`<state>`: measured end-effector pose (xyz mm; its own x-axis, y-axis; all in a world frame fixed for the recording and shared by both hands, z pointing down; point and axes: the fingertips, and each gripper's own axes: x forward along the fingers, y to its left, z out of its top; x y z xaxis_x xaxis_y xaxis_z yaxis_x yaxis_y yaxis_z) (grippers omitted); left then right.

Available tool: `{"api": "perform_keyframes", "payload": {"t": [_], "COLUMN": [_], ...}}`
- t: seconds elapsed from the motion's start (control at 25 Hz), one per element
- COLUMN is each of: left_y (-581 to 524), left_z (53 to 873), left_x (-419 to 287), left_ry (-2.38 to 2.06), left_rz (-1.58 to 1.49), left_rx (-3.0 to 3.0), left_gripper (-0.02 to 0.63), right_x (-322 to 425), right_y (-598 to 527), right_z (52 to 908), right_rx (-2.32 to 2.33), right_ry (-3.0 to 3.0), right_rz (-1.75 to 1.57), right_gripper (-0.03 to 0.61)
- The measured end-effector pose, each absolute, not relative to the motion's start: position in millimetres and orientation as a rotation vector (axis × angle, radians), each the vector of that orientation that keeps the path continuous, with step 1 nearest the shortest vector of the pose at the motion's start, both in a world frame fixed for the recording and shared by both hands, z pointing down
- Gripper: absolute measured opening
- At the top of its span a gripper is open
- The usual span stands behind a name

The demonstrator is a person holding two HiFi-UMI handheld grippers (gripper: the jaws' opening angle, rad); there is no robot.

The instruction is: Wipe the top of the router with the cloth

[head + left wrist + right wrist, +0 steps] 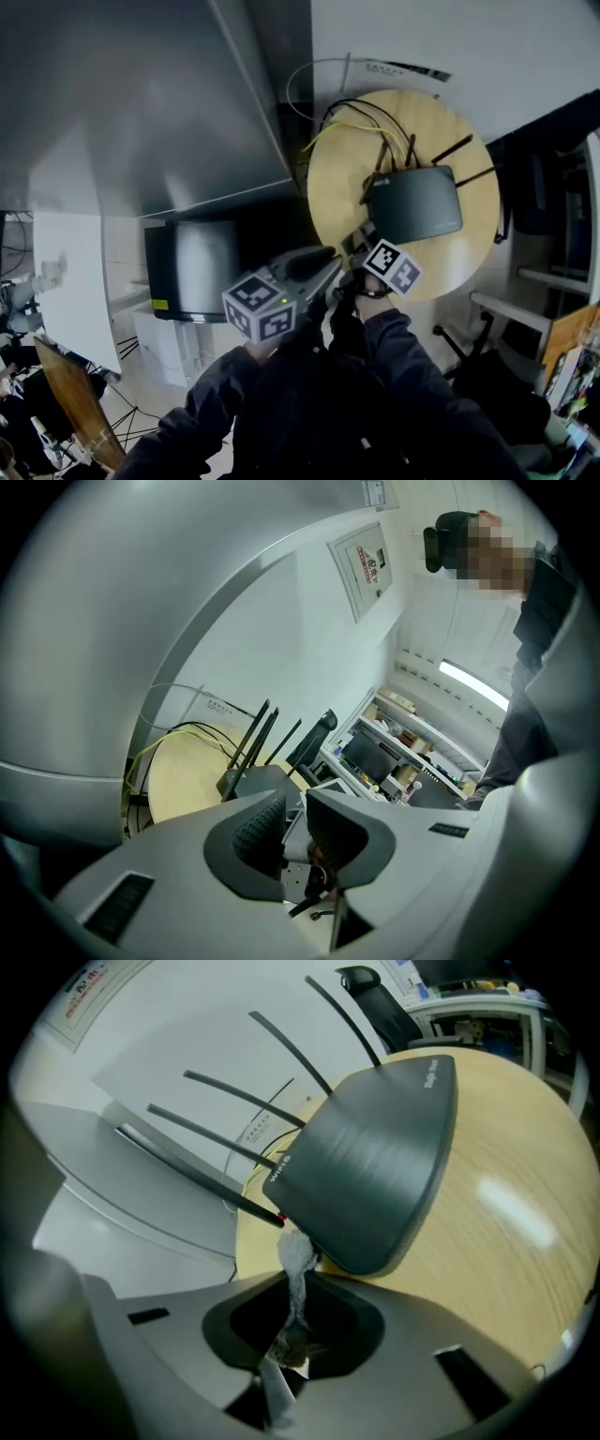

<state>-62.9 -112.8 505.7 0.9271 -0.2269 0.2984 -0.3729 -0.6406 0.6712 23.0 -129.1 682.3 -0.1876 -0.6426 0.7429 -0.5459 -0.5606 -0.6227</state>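
"Though the cloth (pixel 296 1255) is in hand, how much of the wipe is done?" asks the observer.

"By my reading, none yet. My right tool (pixel 298 1305) is closed on the cloth, a pale strip pinched between its jaws. The strip's free end stands at the near edge of the router (pixel 375 1166), beside the root of one antenna (pixel 206 1180). Whether it touches the casing I cannot tell. The router lies flat on the round wooden desk (pixel 506 1269) with its antennas toward the wall, and no cloth lies on its dark top. I judge the whole pass over the top is left to do."

"And the other tool?"

"My left tool (pixel 295 832) holds nothing. Its jaws stand a narrow gap apart, back from the desk on the near side."

"Any writing?"

"White lettering sits at two corners of the router's top, too small for me to read with confidence. A wall notice (pixel 366 560) with red print and a small label (pixel 223 706) above the yellow cable (pixel 159 738) are both illegible. Each tool's cube (pixel 265 309) carries black-and-white square markers."
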Motion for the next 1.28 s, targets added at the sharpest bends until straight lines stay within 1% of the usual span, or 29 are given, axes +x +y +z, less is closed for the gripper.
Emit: {"api": "perform_keyframes", "payload": {"t": [0.32, 0.4, 0.64, 0.8, 1.12, 1.28], "left_y": [-108, -107, -107, -100, -91, -90], "left_z": [504, 501, 502, 503, 510, 511], "left_x": [-53, -53, -52, -43, -13, 4], "left_ry": [-0.367, -0.359, -0.342, -0.334, -0.387, -0.458], "left_rz": [0.228, 0.225, 0.231, 0.240, 0.256, 0.244], "left_rx": [2.303, 2.308, 2.318, 2.312, 2.299, 2.283], "left_gripper": [0.066, 0.066, 0.066, 0.066, 0.066, 0.066], "right_x": [39, 39, 45, 50, 63, 86], "right_y": [-82, -80, -78, -75, -72, -69], "right_z": [683, 681, 682, 682, 684, 683], "right_rx": [-2.008, -2.030, -1.991, -1.908, -1.766, -1.715], "right_ry": [1.514, 1.668, 2.371, 2.661, 2.865, 2.912], "right_rz": [-1.868, -1.851, -1.830, -1.787, -1.722, -1.693], "right_gripper": [0.067, 0.067, 0.067, 0.067, 0.067, 0.067]}}
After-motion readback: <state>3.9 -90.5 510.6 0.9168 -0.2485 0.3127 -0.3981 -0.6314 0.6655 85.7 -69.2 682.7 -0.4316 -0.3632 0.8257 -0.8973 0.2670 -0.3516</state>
